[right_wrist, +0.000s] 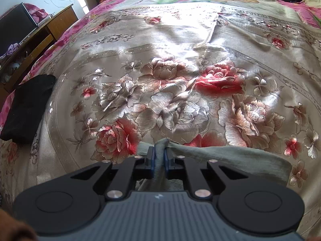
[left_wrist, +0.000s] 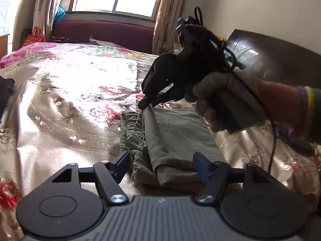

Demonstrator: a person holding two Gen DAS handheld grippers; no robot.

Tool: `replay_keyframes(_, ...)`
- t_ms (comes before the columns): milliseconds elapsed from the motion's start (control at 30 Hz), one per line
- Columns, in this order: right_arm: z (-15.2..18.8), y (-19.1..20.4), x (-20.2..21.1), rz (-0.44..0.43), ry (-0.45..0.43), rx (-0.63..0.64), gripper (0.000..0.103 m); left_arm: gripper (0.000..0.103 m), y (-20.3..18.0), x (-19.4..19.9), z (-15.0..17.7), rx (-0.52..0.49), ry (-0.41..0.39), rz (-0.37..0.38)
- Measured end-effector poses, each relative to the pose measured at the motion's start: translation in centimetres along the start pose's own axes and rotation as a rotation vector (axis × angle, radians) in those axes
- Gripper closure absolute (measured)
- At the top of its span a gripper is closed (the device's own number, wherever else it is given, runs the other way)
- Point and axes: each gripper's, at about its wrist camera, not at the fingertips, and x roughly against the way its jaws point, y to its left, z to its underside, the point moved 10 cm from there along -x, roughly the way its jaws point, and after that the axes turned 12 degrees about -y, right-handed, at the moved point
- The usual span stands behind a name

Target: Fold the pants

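Grey-green pants (left_wrist: 170,138) lie folded into a thick stack on the floral bedspread (left_wrist: 70,100). My left gripper (left_wrist: 162,165) is open, its blue-padded fingers either side of the stack's near end. My right gripper (left_wrist: 147,105) is seen from the left wrist view at the stack's far edge, shut on a pinch of the top layer. In the right wrist view the right gripper (right_wrist: 158,157) is shut on a fold of the pants (right_wrist: 230,156), which drape to the right.
A folded black garment (right_wrist: 26,108) lies at the bed's left edge. A wooden desk (right_wrist: 40,36) stands beyond it. A dark headboard (left_wrist: 280,60) is at right, a maroon bench (left_wrist: 104,32) and window at the far end.
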Motion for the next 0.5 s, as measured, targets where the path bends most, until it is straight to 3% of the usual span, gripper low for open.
replay_keyframes(100,-0.8,0.1,-0.4,-0.006,-0.013,-0.01,0.097,0.028,-0.5,-2.6,-0.1,-0.07,0.001,-0.025)
replay_keyframes(167,-1.2,0.3,-1.1,-0.013,-0.016,-0.011,0.097,0.068,-0.2,-4.4,0.3,-0.106,0.053,-0.042)
replay_keyframes(200,-1.4,0.3,-1.5,-0.006,-0.021,-0.003,0.097,0.073,0.2,-5.2,0.7,-0.125,0.079,-0.056)
replay_keyframes(400,-1.8,-1.5,0.9,-0.102,-0.052,-0.061,0.087,0.079,2.5,-6.5,0.7,-0.18,0.127,-0.085)
replay_keyframes(467,-1.3,-2.6,2.5,-0.069,-0.073,-0.016,0.067,0.083,3.4,-6.5,0.0,-0.219,0.12,-0.125)
replay_keyframes(500,-1.1,-3.2,3.1,-0.044,-0.088,0.001,0.063,0.083,4.2,-6.7,-0.1,-0.237,0.128,-0.154)
